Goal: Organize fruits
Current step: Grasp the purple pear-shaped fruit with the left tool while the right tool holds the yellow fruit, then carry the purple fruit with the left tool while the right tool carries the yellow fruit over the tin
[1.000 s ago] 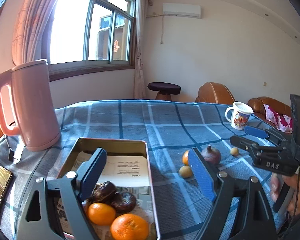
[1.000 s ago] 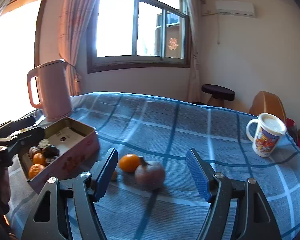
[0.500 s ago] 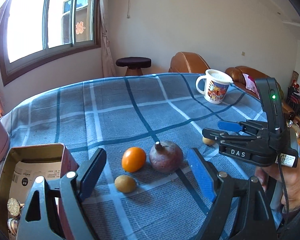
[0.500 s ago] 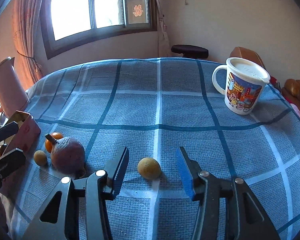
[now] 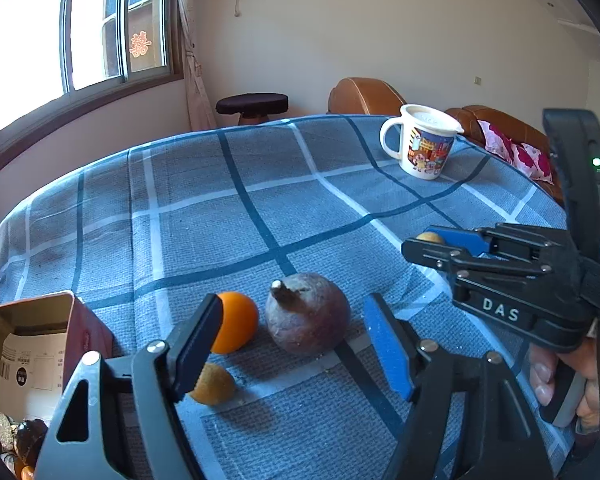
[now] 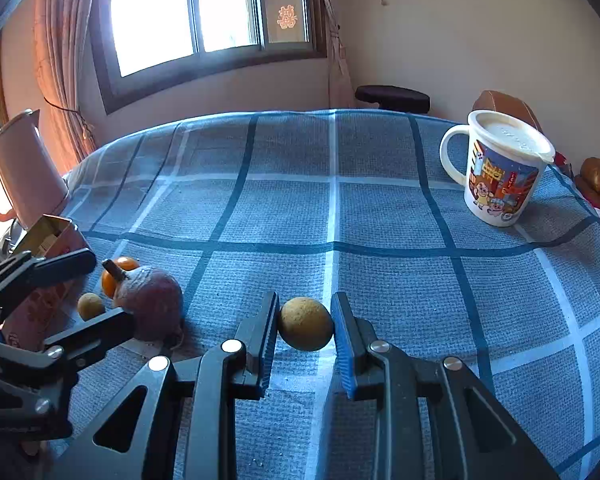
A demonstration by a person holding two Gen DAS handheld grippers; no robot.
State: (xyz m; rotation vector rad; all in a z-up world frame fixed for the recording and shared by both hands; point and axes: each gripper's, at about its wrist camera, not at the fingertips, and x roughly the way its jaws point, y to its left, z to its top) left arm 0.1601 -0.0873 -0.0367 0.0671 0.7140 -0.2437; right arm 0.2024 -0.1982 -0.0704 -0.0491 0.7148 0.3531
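Left wrist view: the left gripper (image 5: 292, 344) stood wide open, its smooth blue pads flanking a dull purple, bulb-shaped fruit (image 5: 307, 314) with a woody stem, not touching it. A glossy orange (image 5: 234, 322) sat at the fruit's nine o'clock, and a small rough tan fruit (image 5: 214, 385) lay at about seven o'clock. The tin box (image 5: 36, 312) at the frame's eight o'clock already held a few dark and orange pieces, so the sorting looked partly done, with four fruits left on the woven checked cloth (image 5: 228, 216).

Right wrist view: the right gripper (image 6: 305, 330) had narrowed onto a round, matte tan fruit (image 6: 306, 323), ribbed pads touching both sides; whether it had left the cloth could not be told. The purple fruit lay at its nine o'clock, well apart. A printed plastic mug (image 6: 498, 178) stood at two o'clock.
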